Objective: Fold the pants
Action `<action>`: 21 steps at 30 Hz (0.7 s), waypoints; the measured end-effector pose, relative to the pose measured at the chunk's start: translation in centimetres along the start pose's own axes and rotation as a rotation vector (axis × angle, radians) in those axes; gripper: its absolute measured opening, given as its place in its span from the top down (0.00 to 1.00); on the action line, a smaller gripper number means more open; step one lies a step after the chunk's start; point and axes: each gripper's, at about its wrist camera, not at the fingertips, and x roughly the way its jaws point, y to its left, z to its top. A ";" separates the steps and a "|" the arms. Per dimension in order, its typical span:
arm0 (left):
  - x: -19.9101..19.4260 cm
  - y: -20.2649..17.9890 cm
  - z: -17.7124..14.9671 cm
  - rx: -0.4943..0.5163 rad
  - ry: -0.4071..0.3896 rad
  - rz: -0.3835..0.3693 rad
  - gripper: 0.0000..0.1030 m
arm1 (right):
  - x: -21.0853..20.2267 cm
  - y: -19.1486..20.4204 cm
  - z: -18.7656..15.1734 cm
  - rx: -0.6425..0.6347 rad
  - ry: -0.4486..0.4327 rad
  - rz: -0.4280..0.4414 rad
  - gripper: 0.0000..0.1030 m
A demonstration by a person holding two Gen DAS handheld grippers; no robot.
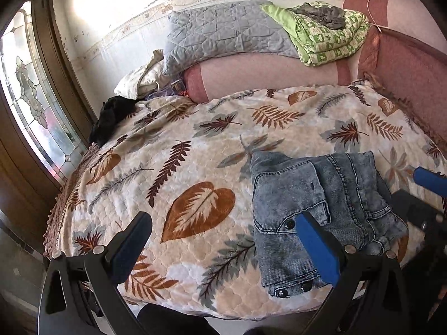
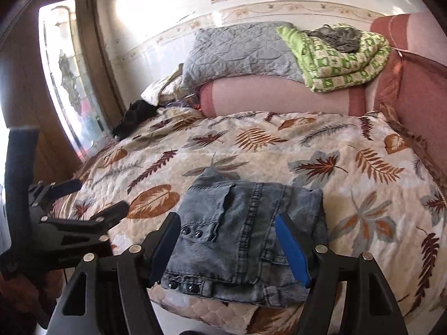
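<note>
Folding looks done: denim pants (image 2: 245, 240) lie as compact bundle near front edge of leaf-print quilt (image 1: 195, 145). Your left gripper (image 1: 223, 240) and right gripper (image 2: 232, 248) hang spread, empty (nothing clamped). Maybe square edges.

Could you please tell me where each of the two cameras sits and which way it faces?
Left wrist: on the left gripper, angled down over the bed; open jaws frame the leaf blanket, folded jeans at right.
Right wrist: on the right gripper, angled down; open jaws straddle the jeans.
Shared: jeans, grey pillow, green quilt.
</note>
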 end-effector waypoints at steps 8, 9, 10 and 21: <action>1.6 -0.1 -0.4 0.004 0.050 0.021 0.00 | 2.0 0.3 -1.4 -0.028 0.032 -0.035 0.28; 1.8 -0.2 -0.5 0.004 0.055 0.022 0.00 | 2.2 0.1 -1.5 -0.025 0.035 -0.035 0.28; 1.9 -0.2 -0.5 0.006 0.060 0.022 0.00 | 2.5 -0.2 -1.7 -0.019 0.037 -0.039 0.28; 3.9 -1.6 -0.7 0.036 0.102 0.026 0.00 | 4.9 -2.1 -2.9 0.014 0.067 -0.069 0.28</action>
